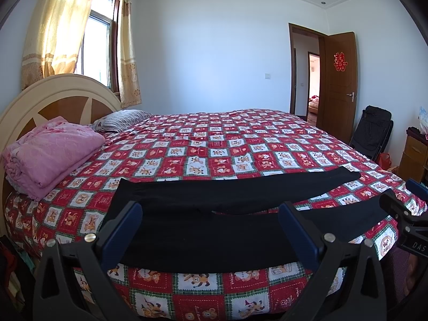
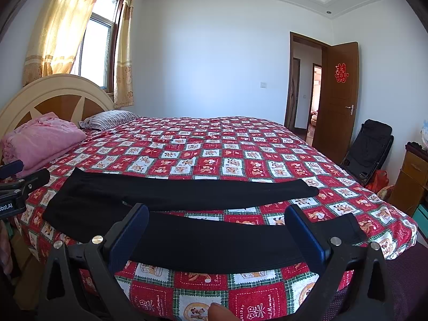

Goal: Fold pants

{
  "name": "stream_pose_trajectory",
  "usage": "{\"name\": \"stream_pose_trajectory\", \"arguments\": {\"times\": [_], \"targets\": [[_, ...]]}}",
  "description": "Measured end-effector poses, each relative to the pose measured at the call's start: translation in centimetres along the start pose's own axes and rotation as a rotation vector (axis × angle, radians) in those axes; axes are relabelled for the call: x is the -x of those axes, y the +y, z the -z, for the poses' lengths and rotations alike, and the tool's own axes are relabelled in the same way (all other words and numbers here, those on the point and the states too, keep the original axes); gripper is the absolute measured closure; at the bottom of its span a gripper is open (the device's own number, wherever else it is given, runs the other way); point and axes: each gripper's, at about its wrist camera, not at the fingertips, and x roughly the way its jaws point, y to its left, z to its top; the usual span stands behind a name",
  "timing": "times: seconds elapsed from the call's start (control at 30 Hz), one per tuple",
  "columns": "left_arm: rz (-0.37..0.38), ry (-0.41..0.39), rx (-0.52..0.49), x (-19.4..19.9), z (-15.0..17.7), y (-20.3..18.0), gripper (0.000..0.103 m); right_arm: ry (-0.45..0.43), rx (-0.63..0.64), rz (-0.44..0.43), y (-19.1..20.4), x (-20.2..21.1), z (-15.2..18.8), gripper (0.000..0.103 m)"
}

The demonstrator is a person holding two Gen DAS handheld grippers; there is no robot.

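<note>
Folding step: none is begun; the pants (image 1: pixel 214 214) are laid flat and unfolded, so this is judged to be the approach before the first fold.
Pants: they are spread across the near edge of the bed (image 1: pixel 240 139), both legs stretched out side by side, the waist toward the headboard (image 1: pixel 53 99) end and the cuffs toward the foot end.
Legs: the two legs are parted by a narrow strip of bedspread that widens toward the cuffs; the nearer leg is set just beside the bed's near edge.
Left gripper (image 1: pixel 211 230): its fingers are spread wide with nothing between them; it is held low at the bed's near edge, before the waist and upper legs.
Right gripper (image 2: pixel 219 232): its fingers are likewise spread and nothing is pinched; it is held at the bed's near edge before the nearer leg, toward the cuff end.
Contact: no touch with the cloth is shown in either view.
Other things on the bed: a pink blanket (image 1: pixel 50 149) and a striped pillow (image 1: pixel 123 120) are laid by the headboard, well apart from the pants.
Next move, as judged: the nearer leg would be pinched at the waist end and at the cuff end, then carried over the farther leg so that the edges are matched.
Care needed: a single layer at each point should be caught, and both ends lifted together, or the cloth may be dragged askew.
</note>
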Motion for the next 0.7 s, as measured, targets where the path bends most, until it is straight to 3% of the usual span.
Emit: {"name": "stream_pose_trajectory", "arguments": {"times": [0.7], "targets": [[0.0, 0.002, 0.005, 0.13, 0.46, -0.23, 0.0, 0.011, 0.009, 0.0, 0.42, -0.27, 0.16, 0.001]]}}
